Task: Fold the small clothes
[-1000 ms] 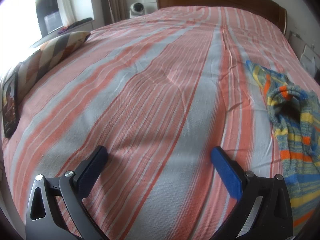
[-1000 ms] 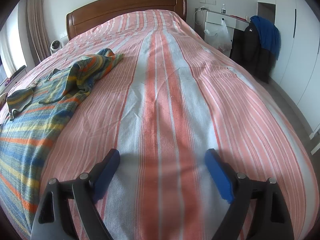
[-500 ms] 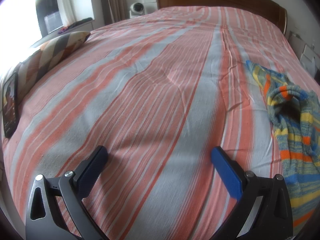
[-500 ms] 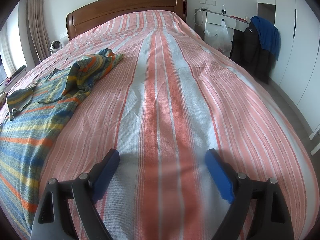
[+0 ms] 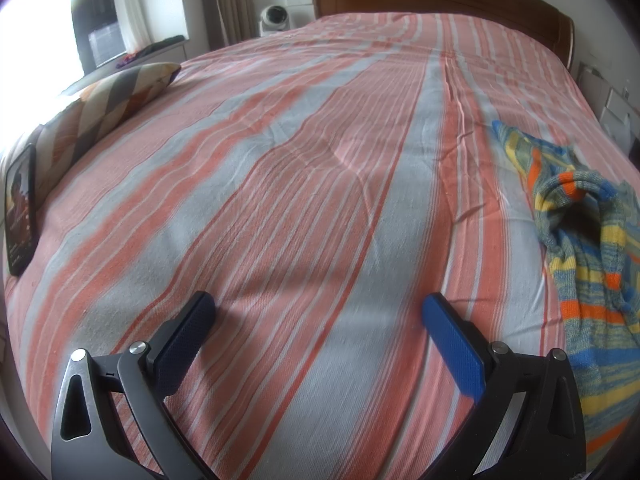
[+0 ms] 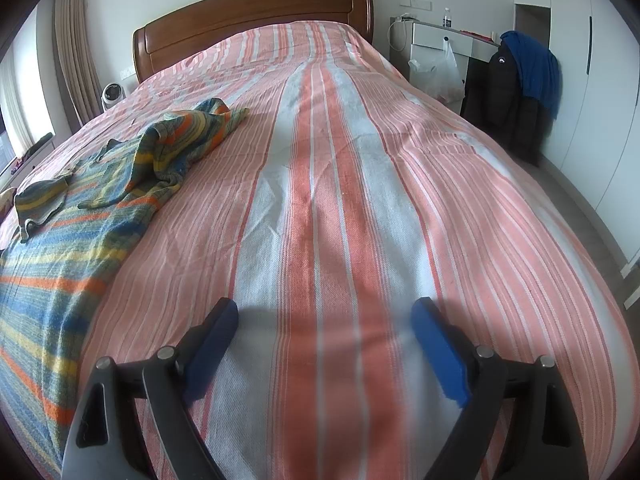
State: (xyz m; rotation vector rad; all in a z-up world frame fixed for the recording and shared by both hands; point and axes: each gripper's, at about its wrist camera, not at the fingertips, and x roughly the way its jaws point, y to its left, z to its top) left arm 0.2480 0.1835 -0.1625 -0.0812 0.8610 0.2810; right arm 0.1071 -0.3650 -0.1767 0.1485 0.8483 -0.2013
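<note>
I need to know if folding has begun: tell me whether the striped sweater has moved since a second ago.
No. In the right wrist view the striped sweater lies on the same bedspread stripes, its sleeve tip as close to the headboard as before.

- Bed [image 6: 340,200] ahead of both grippers, headboard [image 6: 248,20] at the far end.
- Sweater [image 6: 80,208] on the bedspread, left of the right gripper [image 6: 324,320] and right of the left gripper [image 5: 316,316], so between the two.
- One sleeve [image 6: 200,128] stretched toward the headboard.
- Cushion [image 5: 116,100] at the bed's left edge, phone [image 5: 20,208] propped just before it.
- Fan [image 5: 274,18] on the floor left of the headboard, beside the curtain [image 5: 228,0].
- Desk [image 6: 440,38] right of the headboard, bag [image 6: 440,72] hanging at its front, jacket [image 6: 512,88] to its right.
- Wardrobe [image 6: 592,80] along the right wall.
</note>
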